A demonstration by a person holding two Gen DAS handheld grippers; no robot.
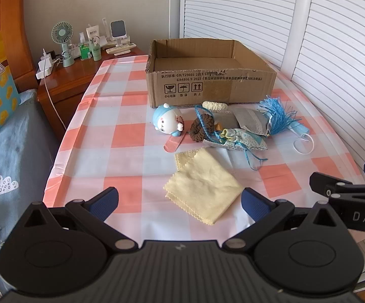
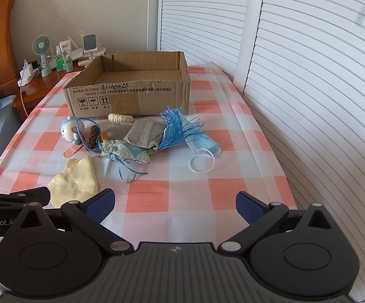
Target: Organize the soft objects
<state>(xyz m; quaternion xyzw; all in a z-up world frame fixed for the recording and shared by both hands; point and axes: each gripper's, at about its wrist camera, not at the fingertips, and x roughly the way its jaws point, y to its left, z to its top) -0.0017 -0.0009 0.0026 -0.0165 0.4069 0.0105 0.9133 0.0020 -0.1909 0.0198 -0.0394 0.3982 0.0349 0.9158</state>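
An open cardboard box [image 1: 207, 85] [image 2: 131, 96] stands at the far end of the checked table. In front of it lies a heap: a blue-and-white plush toy [image 1: 166, 122] [image 2: 70, 130], a brown scrunchie [image 1: 201, 128], a grey pouch [image 1: 250, 121] [image 2: 144, 132], a patterned sachet [image 1: 243, 140] [image 2: 126, 151], a blue tassel [image 1: 279, 116] [image 2: 177, 126] and a blue face mask [image 2: 203, 146]. A yellow cloth [image 1: 203, 186] [image 2: 75, 181] lies nearest. My left gripper [image 1: 179, 202] is open just before the cloth. My right gripper [image 2: 174, 204] is open over bare tablecloth.
A wooden nightstand [image 1: 73, 85] with a green fan [image 1: 62, 34], bottles and chargers stands at the far left. A bed with blue bedding [image 1: 8, 151] runs along the left. White louvred doors [image 2: 308, 75] line the right side. A pink strip [image 1: 173, 142] lies by the plush.
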